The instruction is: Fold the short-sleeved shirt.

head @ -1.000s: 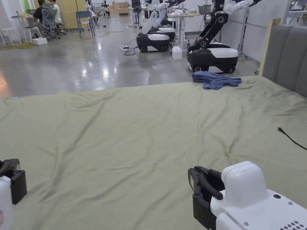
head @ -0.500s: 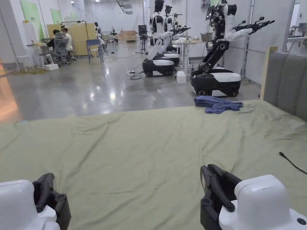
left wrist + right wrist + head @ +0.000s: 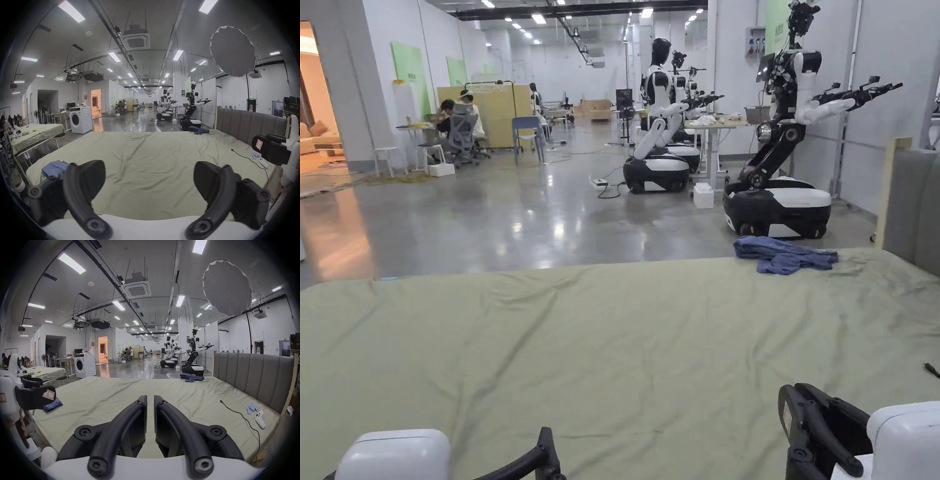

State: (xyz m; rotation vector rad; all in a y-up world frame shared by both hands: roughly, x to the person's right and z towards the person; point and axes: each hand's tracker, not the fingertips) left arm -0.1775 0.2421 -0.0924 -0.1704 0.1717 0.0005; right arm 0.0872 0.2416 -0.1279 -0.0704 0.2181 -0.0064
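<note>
A crumpled blue shirt (image 3: 784, 255) lies in a soft heap at the far edge of the wrinkled olive sheet (image 3: 625, 337), near the padded grey headboard (image 3: 253, 378). The left gripper (image 3: 149, 180) hovers with jaws spread wide and empty, while the right gripper (image 3: 150, 404) has its jaws nearly together, pinching nothing. The gripper views add a folded blue cloth (image 3: 53, 168) at the sheet's left edge and a white controller (image 3: 259, 418) beside a thin black cable (image 3: 240, 413).

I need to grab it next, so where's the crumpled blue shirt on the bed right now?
The crumpled blue shirt lies at the bed's far right corner in the head view, near the grey headboard.
</note>
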